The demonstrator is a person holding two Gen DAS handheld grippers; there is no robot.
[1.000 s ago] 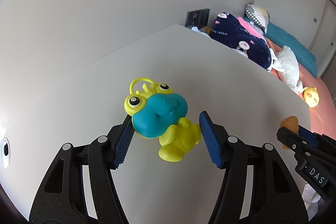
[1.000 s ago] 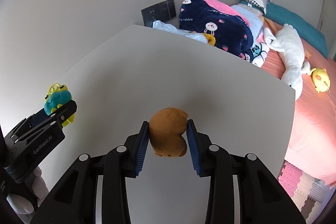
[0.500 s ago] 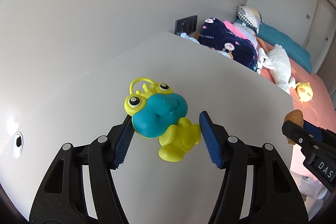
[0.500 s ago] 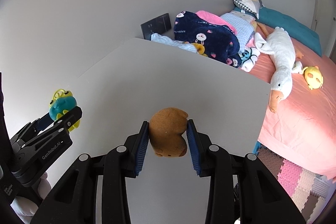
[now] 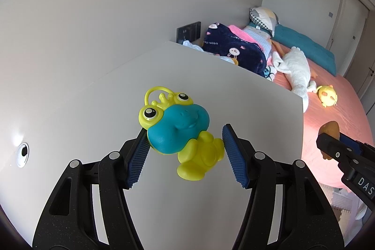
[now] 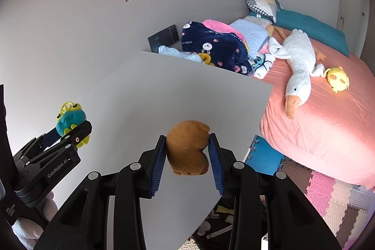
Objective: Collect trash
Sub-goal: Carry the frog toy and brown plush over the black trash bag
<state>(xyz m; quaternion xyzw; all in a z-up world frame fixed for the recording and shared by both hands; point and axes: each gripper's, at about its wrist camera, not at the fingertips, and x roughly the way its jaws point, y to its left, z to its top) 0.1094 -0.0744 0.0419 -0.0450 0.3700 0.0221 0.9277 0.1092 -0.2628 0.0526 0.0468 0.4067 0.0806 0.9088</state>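
Note:
My left gripper (image 5: pixel 185 144) is shut on a yellow and teal rubber frog toy (image 5: pixel 180 130) and holds it up above a white table (image 5: pixel 105 109). The frog also shows in the right wrist view (image 6: pixel 70 118). My right gripper (image 6: pixel 187 151) is shut on a brown plush toy (image 6: pixel 187 149) and holds it above the same table (image 6: pixel 175 90). In the left wrist view the plush (image 5: pixel 330 130) shows at the right edge, in the right gripper's tip.
A bed with a pink sheet (image 6: pixel 328 121) lies to the right, with a white goose plush (image 6: pixel 297 62), a yellow chick toy (image 6: pixel 337 79) and a navy blanket (image 6: pixel 211 46). Foam floor mats (image 6: pixel 328 191) lie below. A grommet hole (image 5: pixel 22 151) sits in the table at left.
Both grippers have risen and pulled back with their toys still held. More of the bed and floor has come into view.

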